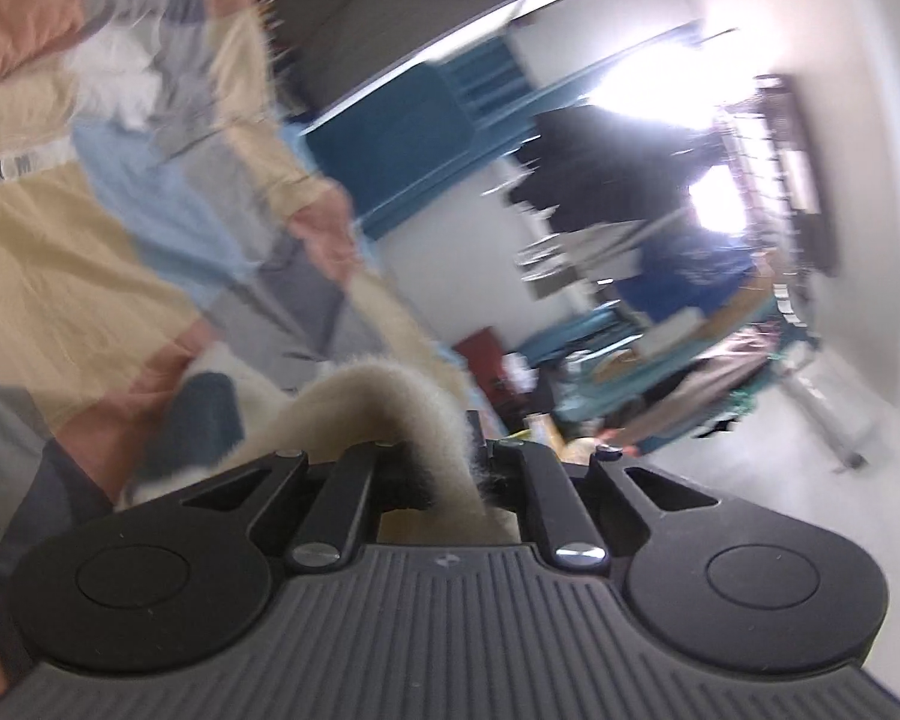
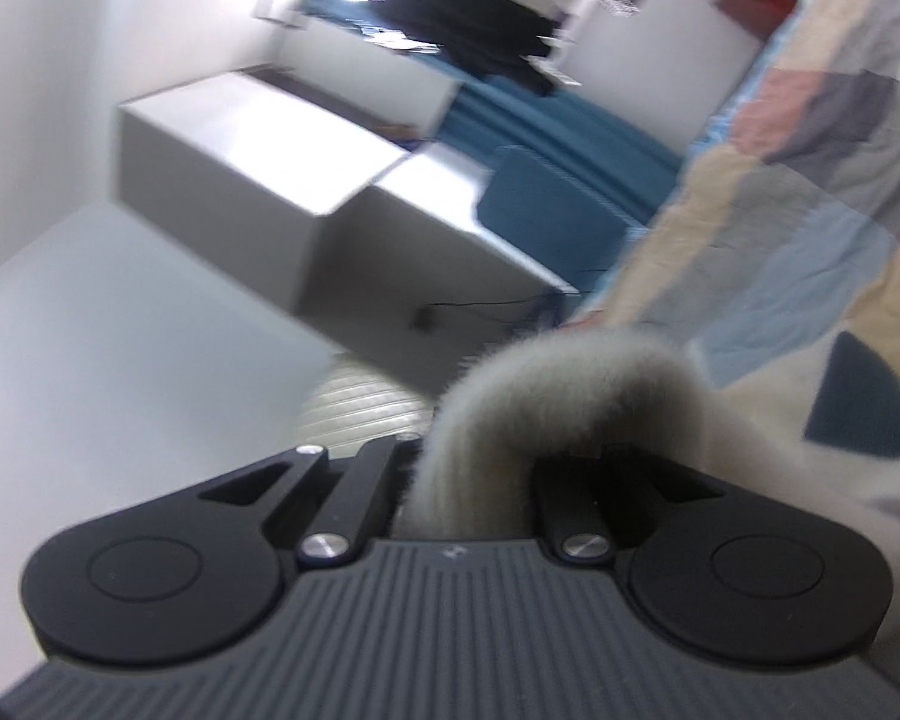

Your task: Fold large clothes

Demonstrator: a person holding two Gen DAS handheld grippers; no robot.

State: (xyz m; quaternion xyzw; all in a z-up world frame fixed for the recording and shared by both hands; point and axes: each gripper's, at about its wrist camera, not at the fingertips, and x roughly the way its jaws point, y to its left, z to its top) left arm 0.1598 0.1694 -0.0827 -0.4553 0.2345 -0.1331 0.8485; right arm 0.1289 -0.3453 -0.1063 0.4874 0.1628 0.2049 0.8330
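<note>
Bulging up between the black finger links of the left gripper (image 1: 444, 468), a fuzzy cream fold of the blanket (image 1: 384, 396) covers the fingertips entirely — the pads themselves cannot be seen, only the linkage arms drawn in close on either side of the cloth. The jaws are clamped narrow on this fleecy edge. Beyond the fold, the blanket's patchwork face hangs away to the upper left in blocks of tan, salmon, pale blue and grey; a white strip with small letters crosses one tan panel, but blur makes the letters unreadable.

The right gripper (image 2: 480, 468) shows the same picture: a cream fleece hump of the blanket (image 2: 570, 384) arches over the gap and hides the tips, with the right-hand link partly buried under it. Its jaws too are pinched nearly together on the cloth. From there the patchwork side runs up along the right edge of the right wrist view, cut off by the frame, with one dark blue patch near the gripper.

Both views are tilted and smeared. Behind the left gripper lie a teal partition (image 1: 390, 138), a glaring window (image 1: 660, 72) and a cluttered rack of dark garments, hard to make out. Behind the right gripper stand white box-like cabinets (image 2: 258, 168), a teal chair (image 2: 546, 222) and pale floor.
</note>
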